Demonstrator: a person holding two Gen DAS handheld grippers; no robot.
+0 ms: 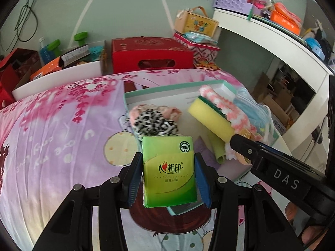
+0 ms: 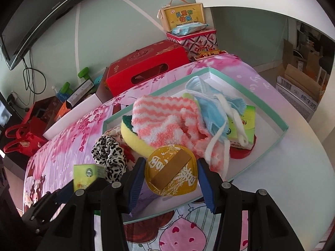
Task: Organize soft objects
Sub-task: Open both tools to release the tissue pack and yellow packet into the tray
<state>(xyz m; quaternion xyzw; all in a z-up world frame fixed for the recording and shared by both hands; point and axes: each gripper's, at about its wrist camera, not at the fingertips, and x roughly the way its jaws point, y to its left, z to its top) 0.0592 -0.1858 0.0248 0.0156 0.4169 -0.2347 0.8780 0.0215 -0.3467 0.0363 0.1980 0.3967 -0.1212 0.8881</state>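
Left wrist view: fisheye, looks forward along left gripper fingers, low and close over bed, facing wall; teal tray at 1 o'clock, near. Right wrist view: fisheye, along right gripper fingers, higher, tilted down, tray rim close, filling centre toward 2 o'clock. Shared: tray, bed, red box at 12 o'clock; each view catches other gripper at its edge.

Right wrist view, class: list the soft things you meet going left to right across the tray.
Leopard scrunchie → yellow sponge → pink striped cloth → blue face mask → green tissue pack
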